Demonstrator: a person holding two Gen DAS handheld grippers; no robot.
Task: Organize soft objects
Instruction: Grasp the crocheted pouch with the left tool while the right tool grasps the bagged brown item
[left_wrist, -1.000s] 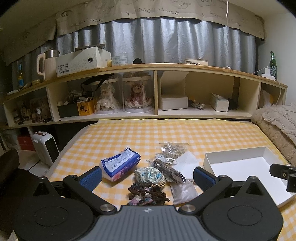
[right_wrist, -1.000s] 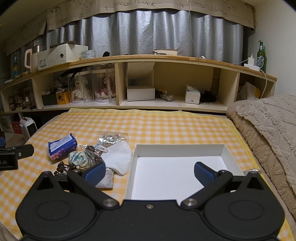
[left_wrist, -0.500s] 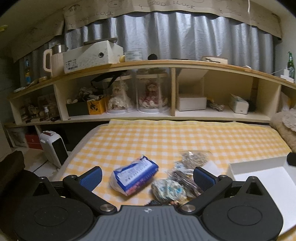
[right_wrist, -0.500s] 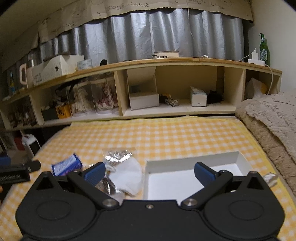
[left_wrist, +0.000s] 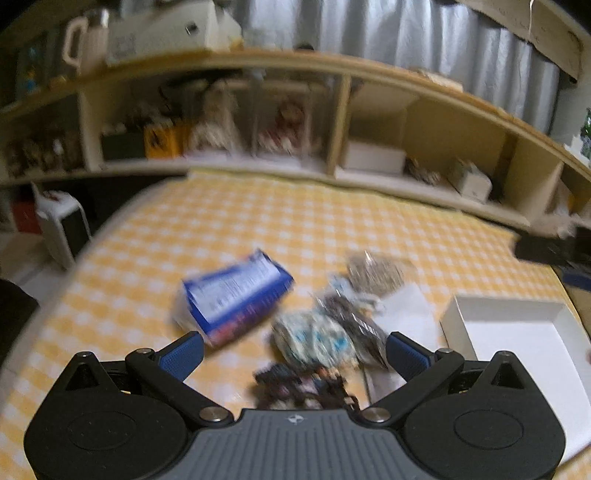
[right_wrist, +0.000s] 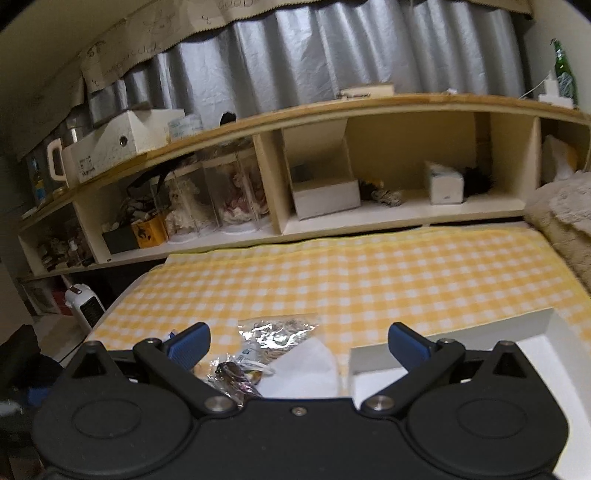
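On the yellow checked bedspread lies a heap of soft things: a blue tissue pack, a pale blue-and-white scrunchie, a dark scrunchie, clear bags and a white mask. My left gripper hovers open just above the scrunchies, empty; that view is blurred. A white box sits to the right. My right gripper is open and empty over the shiny clear bag, the white mask and the white box's left rim.
A long wooden shelf with cubbies runs behind the bed, holding dolls in clear cases, boxes and clutter. A small white heater stands on the floor at left. A beige blanket lies at right.
Both grippers have swung left and tilted; the left one has come nearer the heap of scrunchies. The right view now centres on the mask and bags instead of the white box.
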